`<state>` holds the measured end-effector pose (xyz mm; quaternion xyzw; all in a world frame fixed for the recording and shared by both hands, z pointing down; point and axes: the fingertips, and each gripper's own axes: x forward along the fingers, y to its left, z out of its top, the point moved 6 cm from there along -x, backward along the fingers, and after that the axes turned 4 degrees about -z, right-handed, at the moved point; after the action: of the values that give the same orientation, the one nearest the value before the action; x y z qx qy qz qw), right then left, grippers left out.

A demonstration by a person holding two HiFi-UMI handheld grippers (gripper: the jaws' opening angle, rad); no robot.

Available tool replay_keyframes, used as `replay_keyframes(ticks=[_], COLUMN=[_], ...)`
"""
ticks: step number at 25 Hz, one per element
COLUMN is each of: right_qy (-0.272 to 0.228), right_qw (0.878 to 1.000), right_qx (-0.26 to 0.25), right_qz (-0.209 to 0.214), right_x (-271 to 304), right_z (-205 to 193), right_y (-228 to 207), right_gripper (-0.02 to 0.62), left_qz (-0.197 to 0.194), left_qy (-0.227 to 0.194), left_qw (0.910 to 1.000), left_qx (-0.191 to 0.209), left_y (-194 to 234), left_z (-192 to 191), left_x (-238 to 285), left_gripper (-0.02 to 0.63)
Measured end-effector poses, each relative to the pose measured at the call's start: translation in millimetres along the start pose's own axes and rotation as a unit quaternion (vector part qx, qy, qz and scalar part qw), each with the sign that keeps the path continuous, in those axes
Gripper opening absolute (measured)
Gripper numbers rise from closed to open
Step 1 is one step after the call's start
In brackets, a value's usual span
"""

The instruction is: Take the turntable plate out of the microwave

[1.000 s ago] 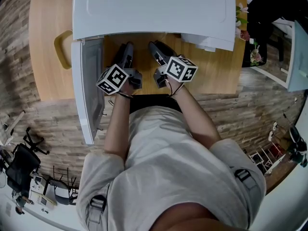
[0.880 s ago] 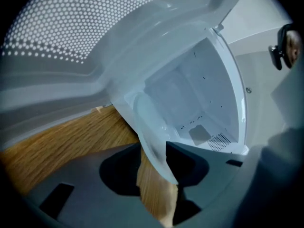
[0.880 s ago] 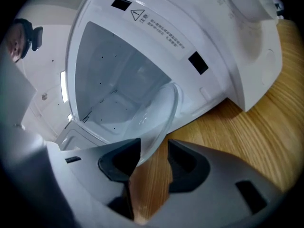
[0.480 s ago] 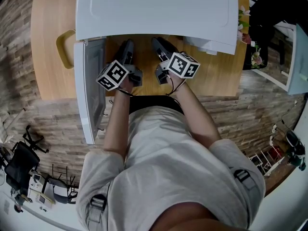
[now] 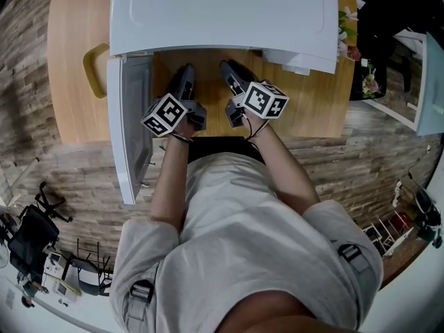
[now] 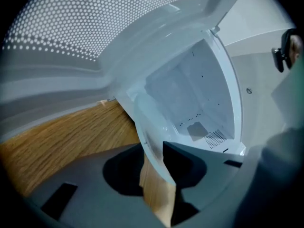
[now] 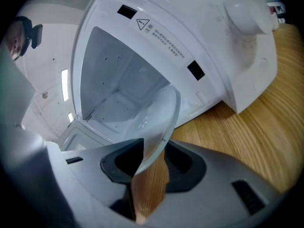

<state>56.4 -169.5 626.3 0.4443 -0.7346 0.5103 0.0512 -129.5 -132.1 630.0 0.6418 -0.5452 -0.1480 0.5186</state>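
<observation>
The turntable plate (image 7: 159, 120) is a round disc of clear glass with a thin raised rim, so transparent that the white cavity and the wood grain show through it. It sits at the mouth of the open microwave (image 5: 222, 12), its near edge over the front sill and the wooden table (image 5: 69, 61); whether it rests on the cavity floor or is lifted cannot be told. The left gripper (image 6: 153, 151) has just been closing and its dark pads now clamp the plate's rim, seen almost edge-on. The right gripper (image 7: 154, 148) has likewise just been closing and pinches the rim on the other side. On the front frame, the right gripper view shows a warning label (image 7: 144, 23) with a triangle and lines of print too small to read, and a large white dial (image 7: 247, 6). The left gripper view alone shows the dotted screen of the open door (image 6: 95, 18). The head view shows what neither does: the microwave's plain white top, the door swung out to the left, and both marker cubes (image 5: 164, 114), though the glass itself cannot be made out there.
</observation>
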Motion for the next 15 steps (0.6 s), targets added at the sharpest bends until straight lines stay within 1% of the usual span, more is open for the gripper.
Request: replay_keyframes(ticks=[5, 9, 10, 11, 12, 14, 15], right_qy=[-0.004, 0.001, -0.002, -0.007, -0.011, -0.018, -0.021], right_qw=[1.0, 1.0, 1.0, 1.0, 1.0, 0.999, 0.999], right_qx=[0.006, 0.006, 0.009, 0.013, 0.017, 0.024, 0.024], right_qz=[-0.001, 0.0, 0.002, 0.005, 0.008, 0.012, 0.013], right_x=[-6.5, -3.4, -3.2, -2.4, -1.0, 3.4, 6.2], right_z=[-4.1, -1.7, 0.1, 2.4, 4.7, 8.9, 10.9], right_y=[-5.3, -10.2, -11.4, -12.2, -12.8, -13.6, -13.5], right_gripper=[0.14, 0.152, 0.166, 0.195, 0.221, 0.242, 0.244], left_qz=[-0.008, -0.017, -0.02, -0.025, -0.03, -0.049, -0.059], left_qy=[0.004, 0.008, 0.009, 0.008, 0.004, -0.018, -0.028], left_qw=[1.0, 0.9998, 0.9997, 0.9997, 0.9996, 0.9981, 0.9968], left_qx=[0.001, 0.001, 0.003, 0.003, -0.002, -0.033, -0.046], left_y=[-1.7, -0.4, -0.4, 0.0, 1.2, 3.0, 3.4], left_z=[-8.2, -9.9, -9.8, -9.1, -7.6, -2.5, 0.8], left_x=[-3.3, -1.3, -1.4, -1.8, -2.6, -2.1, 0.0], left_gripper=[0.133, 0.131, 0.132, 0.133, 0.152, 0.246, 0.255])
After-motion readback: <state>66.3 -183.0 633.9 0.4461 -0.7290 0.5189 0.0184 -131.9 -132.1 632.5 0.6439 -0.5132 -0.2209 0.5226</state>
